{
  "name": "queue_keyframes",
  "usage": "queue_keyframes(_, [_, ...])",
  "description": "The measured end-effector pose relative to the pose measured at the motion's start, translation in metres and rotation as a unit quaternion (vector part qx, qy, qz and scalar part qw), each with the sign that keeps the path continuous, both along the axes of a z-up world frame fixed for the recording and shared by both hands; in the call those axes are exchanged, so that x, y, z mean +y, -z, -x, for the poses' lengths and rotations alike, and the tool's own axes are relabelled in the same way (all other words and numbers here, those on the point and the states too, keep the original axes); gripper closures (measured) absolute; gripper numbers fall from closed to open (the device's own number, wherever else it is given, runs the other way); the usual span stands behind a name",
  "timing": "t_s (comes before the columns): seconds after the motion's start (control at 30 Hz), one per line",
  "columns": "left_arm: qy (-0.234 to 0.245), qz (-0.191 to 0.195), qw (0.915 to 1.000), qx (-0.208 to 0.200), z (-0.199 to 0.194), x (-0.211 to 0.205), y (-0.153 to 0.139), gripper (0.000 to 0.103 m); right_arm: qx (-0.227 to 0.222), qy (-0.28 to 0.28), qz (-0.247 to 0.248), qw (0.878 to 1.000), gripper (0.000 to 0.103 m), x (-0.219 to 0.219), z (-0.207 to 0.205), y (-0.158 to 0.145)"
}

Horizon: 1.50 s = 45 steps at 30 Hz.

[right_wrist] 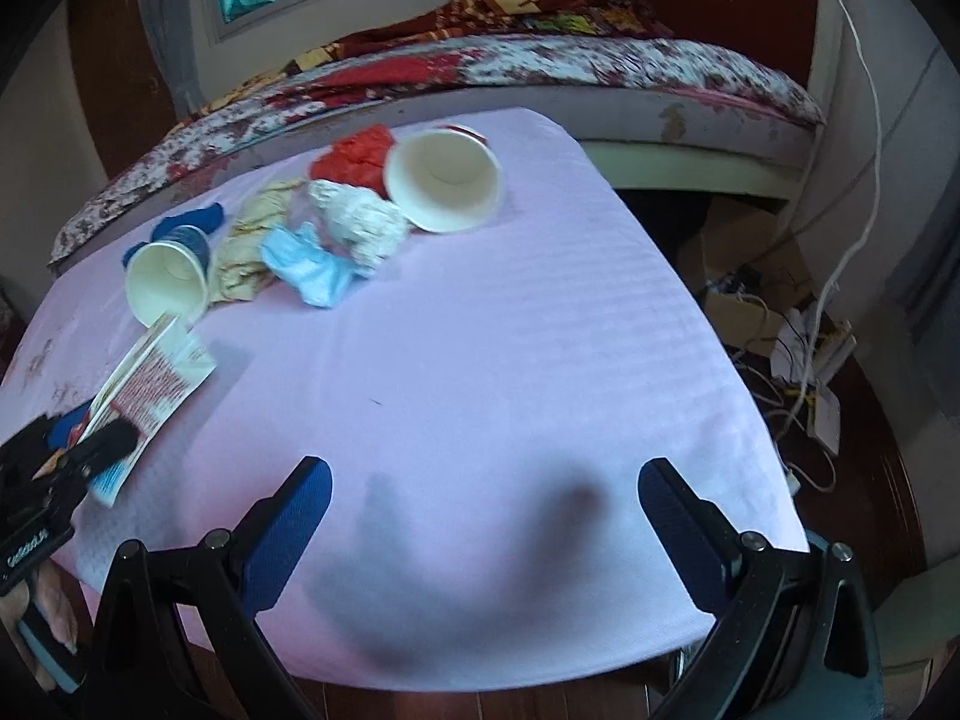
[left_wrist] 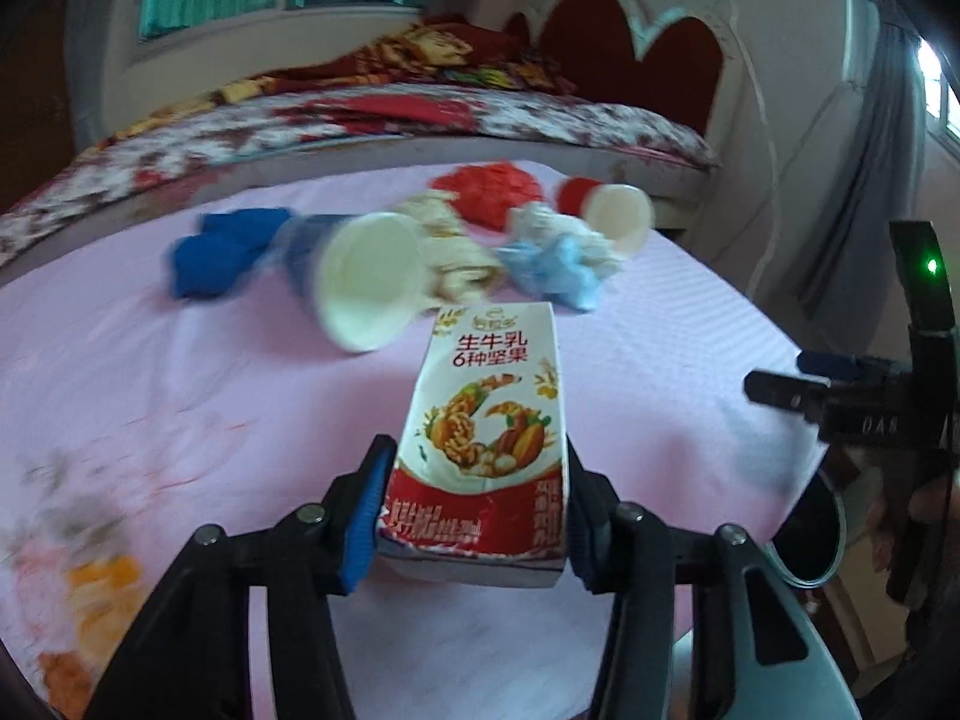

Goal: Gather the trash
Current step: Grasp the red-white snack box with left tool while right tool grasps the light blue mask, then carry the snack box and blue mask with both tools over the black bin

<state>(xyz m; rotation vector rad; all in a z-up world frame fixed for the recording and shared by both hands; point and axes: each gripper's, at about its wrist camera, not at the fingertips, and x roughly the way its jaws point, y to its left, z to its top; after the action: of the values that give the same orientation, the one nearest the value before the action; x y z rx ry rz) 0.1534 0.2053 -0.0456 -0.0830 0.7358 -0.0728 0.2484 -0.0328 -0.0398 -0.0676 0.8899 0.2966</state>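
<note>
My left gripper [left_wrist: 477, 468] is shut on a white and red milk carton [left_wrist: 486, 426], held over the pink table [left_wrist: 180, 390]; it also shows in the right wrist view [right_wrist: 150, 390]. Beyond it lie a blue paper cup [left_wrist: 366, 282], a red paper cup [left_wrist: 612, 210], and crumpled blue [left_wrist: 222, 252], beige [left_wrist: 450, 252], red [left_wrist: 486, 186], white [left_wrist: 564, 228] and light blue [left_wrist: 552, 276] wads. My right gripper [right_wrist: 483, 480] is open and empty above the table's near edge [right_wrist: 480, 660]; it also shows at the right of the left wrist view [left_wrist: 780, 393].
A bed with a floral cover [right_wrist: 540, 60] stands behind the table. Boxes and cables [right_wrist: 780, 330] lie on the floor to the right. A round bin rim [left_wrist: 816, 534] shows at the table's right side.
</note>
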Motion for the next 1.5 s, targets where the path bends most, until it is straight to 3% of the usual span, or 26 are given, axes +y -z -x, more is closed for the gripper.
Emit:
queue_keyframes(0.13, [-0.043, -0.007, 0.9990, -0.005, 0.012, 0.030, -0.004, 0.052, -0.010, -0.028, -0.002, 1.000, 0.005, 0.027, -0.006, -0.003])
queue_keyframes(0.3, [-0.104, -0.010, 0.9945, -0.002, 0.006, 0.075, -0.002, 0.052, -0.012, -0.068, -0.002, 0.998, 0.037, 0.072, -0.028, -0.002])
queue_keyframes(0.4, [-0.119, -0.007, 0.9928, -0.003, -0.006, 0.089, 0.000, 0.052, -0.018, -0.084, 0.005, 0.996, 0.046, 0.096, -0.041, -0.002])
queue_keyframes(0.67, [-0.126, -0.016, 0.9919, 0.003, -0.036, 0.100, 0.009, 0.052, -0.008, -0.084, 0.036, 0.996, 0.052, 0.140, -0.088, 0.005])
queue_keyframes(0.73, [-0.125, -0.019, 0.9919, 0.008, -0.039, 0.100, 0.011, 0.052, 0.000, -0.081, 0.039, 0.996, 0.061, 0.143, -0.095, 0.009])
queue_keyframes(0.77, [-0.126, -0.022, 0.9918, 0.010, -0.041, 0.099, 0.012, 0.052, 0.003, -0.081, 0.040, 0.996, 0.078, 0.143, -0.095, 0.010])
queue_keyframes(0.8, [-0.126, -0.023, 0.9918, 0.011, -0.042, 0.099, 0.012, 0.052, 0.005, -0.082, 0.038, 0.996, 0.087, 0.143, -0.095, 0.010])
queue_keyframes(1.2, [-0.115, -0.025, 0.9928, -0.021, 0.010, 0.076, -0.016, 0.052, -0.027, -0.118, -0.030, 0.992, 0.090, 0.101, -0.014, -0.024])
queue_keyframes(1.5, [-0.048, -0.032, 0.9973, -0.045, 0.032, 0.001, -0.038, 0.052, -0.052, -0.093, -0.029, 0.994, 0.090, 0.012, 0.049, -0.051])
